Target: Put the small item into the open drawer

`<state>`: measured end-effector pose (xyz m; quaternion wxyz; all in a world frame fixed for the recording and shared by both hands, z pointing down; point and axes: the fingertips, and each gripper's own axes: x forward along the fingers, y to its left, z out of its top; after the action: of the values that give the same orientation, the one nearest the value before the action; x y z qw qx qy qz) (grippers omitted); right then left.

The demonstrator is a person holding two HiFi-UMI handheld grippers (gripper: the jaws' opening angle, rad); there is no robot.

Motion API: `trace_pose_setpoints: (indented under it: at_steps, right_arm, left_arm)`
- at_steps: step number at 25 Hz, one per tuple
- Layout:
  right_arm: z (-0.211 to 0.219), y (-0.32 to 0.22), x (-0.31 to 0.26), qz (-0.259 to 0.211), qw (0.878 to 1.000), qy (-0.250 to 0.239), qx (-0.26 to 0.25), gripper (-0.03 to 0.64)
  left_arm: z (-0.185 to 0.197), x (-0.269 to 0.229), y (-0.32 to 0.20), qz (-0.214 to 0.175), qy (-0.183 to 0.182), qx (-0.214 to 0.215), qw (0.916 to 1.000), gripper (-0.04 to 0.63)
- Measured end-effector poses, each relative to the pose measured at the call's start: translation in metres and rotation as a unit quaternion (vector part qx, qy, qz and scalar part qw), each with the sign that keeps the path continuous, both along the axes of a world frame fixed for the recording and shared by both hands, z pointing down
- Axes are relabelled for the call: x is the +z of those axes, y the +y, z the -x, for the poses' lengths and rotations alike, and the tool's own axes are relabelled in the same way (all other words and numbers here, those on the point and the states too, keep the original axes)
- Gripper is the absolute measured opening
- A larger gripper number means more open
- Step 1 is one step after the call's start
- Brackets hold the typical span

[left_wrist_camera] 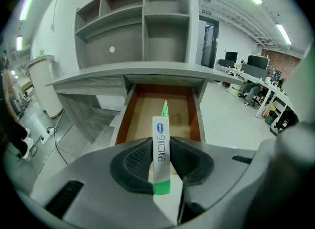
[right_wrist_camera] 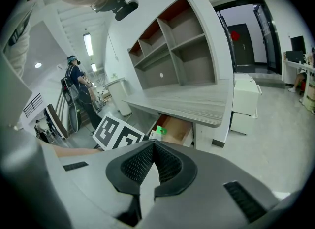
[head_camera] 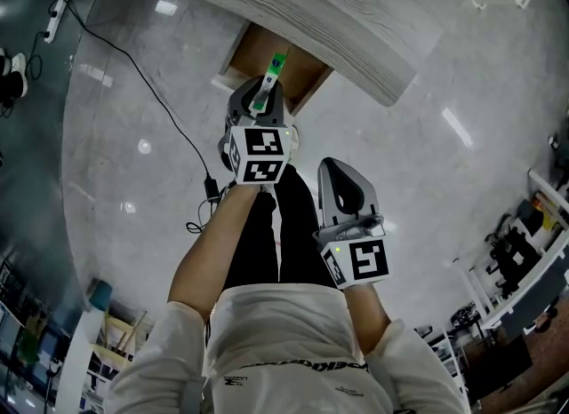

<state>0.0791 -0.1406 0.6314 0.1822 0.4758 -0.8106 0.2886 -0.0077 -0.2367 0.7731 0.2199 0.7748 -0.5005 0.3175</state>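
Observation:
The small item (head_camera: 269, 79) is a slim white box with a green end, standing upright between the pads of my left gripper (head_camera: 264, 92), which is shut on it. In the left gripper view the box (left_wrist_camera: 161, 149) pokes up in front of the open wooden drawer (left_wrist_camera: 142, 110), with the left gripper (left_wrist_camera: 161, 161) just short of the drawer's front edge. From the head view the box's green tip hangs over the drawer (head_camera: 298, 70). My right gripper (head_camera: 331, 165) sits nearer the person's body, shut with nothing in it. The right gripper view shows this gripper (right_wrist_camera: 153, 147), the box (right_wrist_camera: 156, 132) and the drawer (right_wrist_camera: 177, 127).
A grey wood-grain desk top (head_camera: 356, 30) overhangs the drawer, with open shelving (left_wrist_camera: 142, 21) above it. A black cable (head_camera: 151, 92) trails over the glossy floor at the left. A white cabinet (right_wrist_camera: 246, 105) stands right of the desk. A person (right_wrist_camera: 76, 80) stands far off.

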Motion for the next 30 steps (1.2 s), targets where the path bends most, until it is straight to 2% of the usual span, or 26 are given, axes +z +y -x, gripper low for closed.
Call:
trace_pose_setpoints:
  at_steps: [27, 30]
  right_arm:
    - [-0.01, -0.001, 0.009, 0.012, 1.0, -0.009, 0.015, 0.032]
    - [-0.01, -0.001, 0.012, 0.014, 1.0, -0.006, 0.013, 0.032]
  left_arm:
    - [-0.008, 0.036, -0.024, 0.028, -0.015, -0.005, 0.9995, 0.104]
    - [-0.007, 0.038, -0.023, 0.03, -0.01, -0.008, 0.9995, 0.146]
